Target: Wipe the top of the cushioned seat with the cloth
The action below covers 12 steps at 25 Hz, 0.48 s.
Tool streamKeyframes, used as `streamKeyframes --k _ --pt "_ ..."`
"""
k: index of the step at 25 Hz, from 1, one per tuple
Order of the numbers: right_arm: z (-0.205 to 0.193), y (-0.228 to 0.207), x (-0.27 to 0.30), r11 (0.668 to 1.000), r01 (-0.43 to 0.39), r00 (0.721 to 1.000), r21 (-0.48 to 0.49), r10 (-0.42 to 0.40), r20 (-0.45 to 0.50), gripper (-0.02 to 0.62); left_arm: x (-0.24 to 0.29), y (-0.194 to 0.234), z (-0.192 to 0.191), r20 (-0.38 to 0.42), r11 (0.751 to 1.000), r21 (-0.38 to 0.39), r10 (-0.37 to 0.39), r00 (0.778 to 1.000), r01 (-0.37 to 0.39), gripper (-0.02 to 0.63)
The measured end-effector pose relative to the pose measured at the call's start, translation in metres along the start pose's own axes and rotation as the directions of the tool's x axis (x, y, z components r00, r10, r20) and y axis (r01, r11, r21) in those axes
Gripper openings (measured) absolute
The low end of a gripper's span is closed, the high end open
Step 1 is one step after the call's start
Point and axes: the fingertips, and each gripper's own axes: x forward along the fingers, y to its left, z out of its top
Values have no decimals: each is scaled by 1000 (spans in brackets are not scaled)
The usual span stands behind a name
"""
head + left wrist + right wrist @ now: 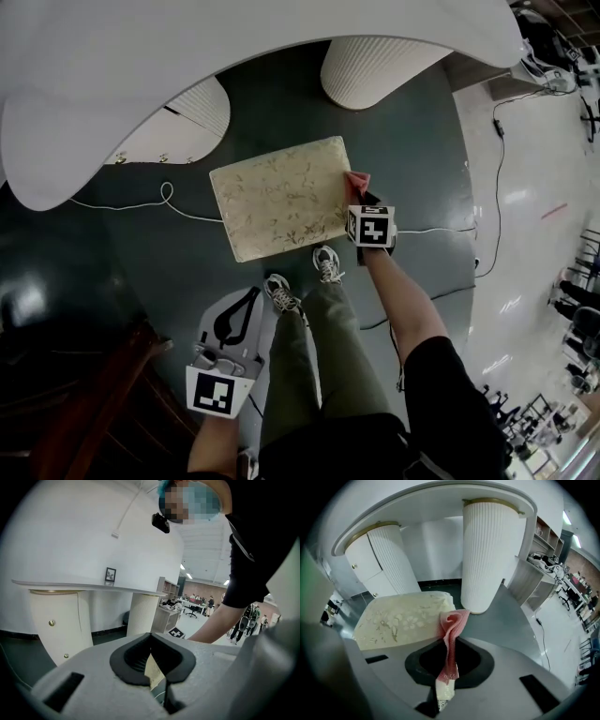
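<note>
The cushioned seat [279,198] is a cream rectangle with a floral pattern, low on the dark floor in front of my feet. My right gripper [362,194] is at the seat's right edge, shut on a pink cloth [357,180]. In the right gripper view the cloth [451,632] stands up folded between the jaws [449,667], its top against the near right corner of the seat [401,619]. My left gripper [248,300] hangs low beside my left leg, away from the seat. Its jaws [157,667] are shut with nothing in them.
A white curved tabletop [234,56] overhangs the seat's far side on two ribbed white pedestals [375,70] [183,122]. White cables [159,199] run across the floor. My shoes [281,293] stand just before the seat. Dark wooden furniture [84,403] is at lower left.
</note>
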Motion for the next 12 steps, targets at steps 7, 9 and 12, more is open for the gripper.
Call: streamKeyframes --k 7,9,12 --pt "-5 -33 -7 995 56 998 77 -57 3 26 6 -3 1 3 1000 1 -2 1000 2 17" --pt "1 -18 -16 994 11 999 113 -17 49 26 3 -3 0 -2 1000 -5 -1 1000 1 17" --pt "7 26 -36 987 -101 989 128 86 118 26 -3 -3 0 4 1000 -9 7 1000 -7 17"
